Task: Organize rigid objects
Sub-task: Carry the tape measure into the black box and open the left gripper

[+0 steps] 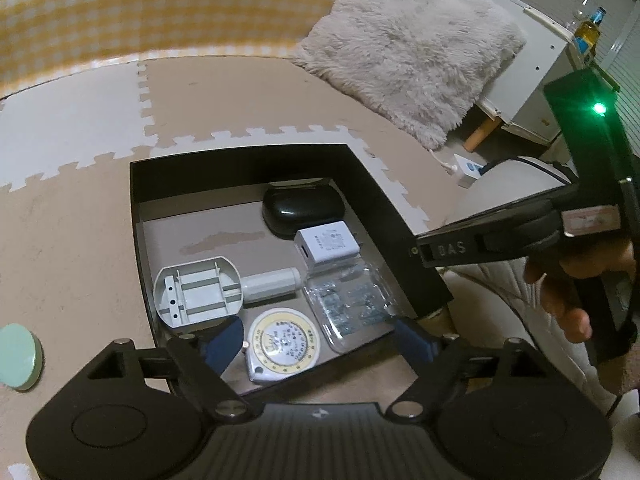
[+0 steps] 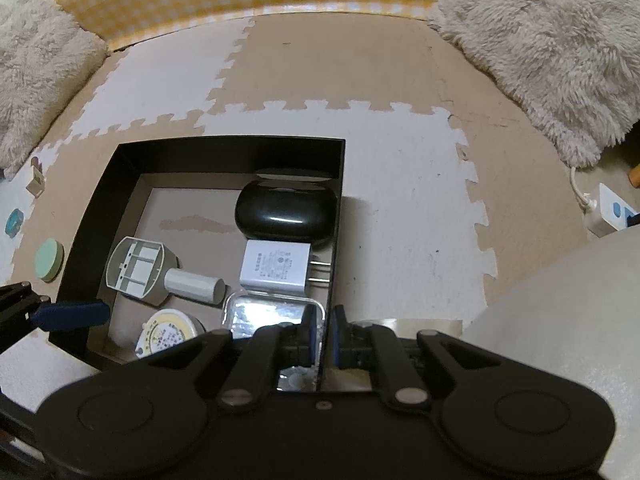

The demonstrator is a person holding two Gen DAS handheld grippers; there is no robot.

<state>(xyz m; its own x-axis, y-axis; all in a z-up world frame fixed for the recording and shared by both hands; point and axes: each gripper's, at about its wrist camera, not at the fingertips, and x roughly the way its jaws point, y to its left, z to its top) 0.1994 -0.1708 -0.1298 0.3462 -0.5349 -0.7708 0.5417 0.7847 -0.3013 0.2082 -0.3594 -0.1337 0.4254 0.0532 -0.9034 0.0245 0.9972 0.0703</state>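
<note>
The right tongs (image 2: 322, 334) pinch the right wall of the shallow black cardboard box (image 2: 335, 184) on the foam floor mat, steadying it. The left tongs (image 1: 316, 340) hang spread wide over the box's near edge, holding nothing. Still outside, the mint-green round disc (image 1: 18, 356) lies on the mat well left of them, the likely next pickup, nearer the left hand.
</note>
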